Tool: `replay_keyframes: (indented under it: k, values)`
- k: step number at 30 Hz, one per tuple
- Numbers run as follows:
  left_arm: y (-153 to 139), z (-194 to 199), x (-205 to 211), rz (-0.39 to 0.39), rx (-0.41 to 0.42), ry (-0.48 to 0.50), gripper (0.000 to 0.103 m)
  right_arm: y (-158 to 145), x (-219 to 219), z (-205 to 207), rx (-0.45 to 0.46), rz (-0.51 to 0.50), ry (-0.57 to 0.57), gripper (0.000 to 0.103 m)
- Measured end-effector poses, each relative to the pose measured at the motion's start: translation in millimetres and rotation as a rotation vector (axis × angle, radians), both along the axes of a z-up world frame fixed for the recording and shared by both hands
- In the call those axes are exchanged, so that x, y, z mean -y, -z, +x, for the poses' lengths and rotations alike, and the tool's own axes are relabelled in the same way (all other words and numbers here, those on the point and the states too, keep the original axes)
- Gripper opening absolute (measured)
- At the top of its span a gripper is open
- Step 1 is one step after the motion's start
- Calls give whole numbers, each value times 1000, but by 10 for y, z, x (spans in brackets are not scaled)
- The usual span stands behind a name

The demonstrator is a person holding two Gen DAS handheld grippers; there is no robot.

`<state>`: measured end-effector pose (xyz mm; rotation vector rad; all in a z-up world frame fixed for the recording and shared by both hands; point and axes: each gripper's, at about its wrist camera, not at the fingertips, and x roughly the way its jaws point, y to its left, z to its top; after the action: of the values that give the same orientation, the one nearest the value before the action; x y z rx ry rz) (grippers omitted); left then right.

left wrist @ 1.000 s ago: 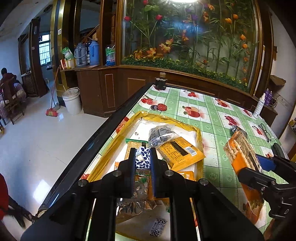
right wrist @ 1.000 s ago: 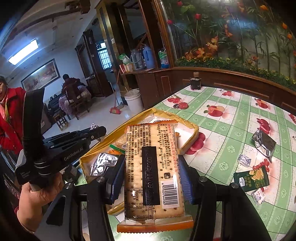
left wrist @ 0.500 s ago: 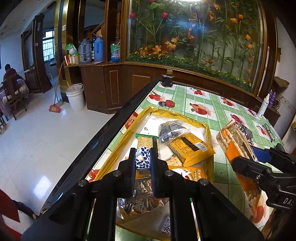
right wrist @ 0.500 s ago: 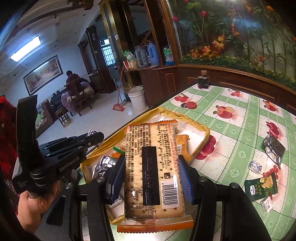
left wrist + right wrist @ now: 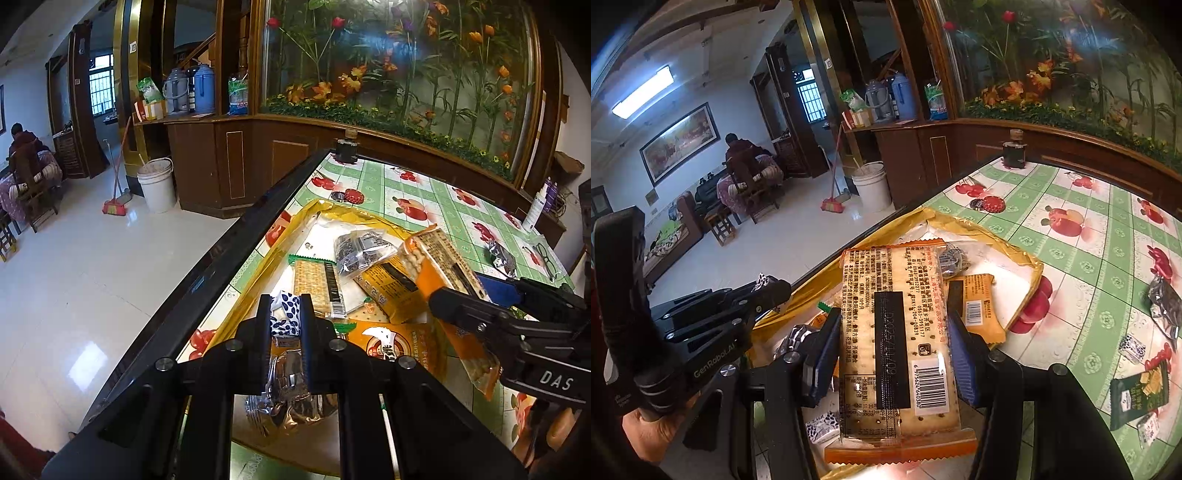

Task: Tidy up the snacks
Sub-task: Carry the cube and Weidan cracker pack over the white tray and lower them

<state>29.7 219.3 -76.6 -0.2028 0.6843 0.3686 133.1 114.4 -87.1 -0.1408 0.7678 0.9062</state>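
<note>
Gripping a long cracker pack (image 5: 899,343) across its middle, the right claw (image 5: 894,354) held it over the yellow tray (image 5: 1027,258) at the near edge of the tabletop (image 5: 1089,236). Its jaws were pressed on the pack's two long sides. The pack looked light and fairly stiff, but the crackers inside would likely snap under a hard squeeze, and the glossy wrapper seemed slippery. A mid-length hold on the long edges, as shown, seemed the safest place; the crimped orange ends would probably just fold.

The left claw (image 5: 284,317) was closed on a small blue-and-white spotted packet (image 5: 285,314), also above the tray. That packet appeared soft and very light, so a gentle pinch on its body should do.

Other snacks already lay in the tray: a green-edged cracker pack (image 5: 317,284), an orange pouch (image 5: 388,284) and a crumpled foil bag (image 5: 284,398). More packets waited out on the tabletop.
</note>
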Motion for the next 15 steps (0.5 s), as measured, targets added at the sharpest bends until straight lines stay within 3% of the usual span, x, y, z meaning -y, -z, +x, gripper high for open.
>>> replay_keyframes:
  k: [15]
  values:
    - [192,97,-63,-9,-52,-6,11,216,-246,223,-21,-46,30,55]
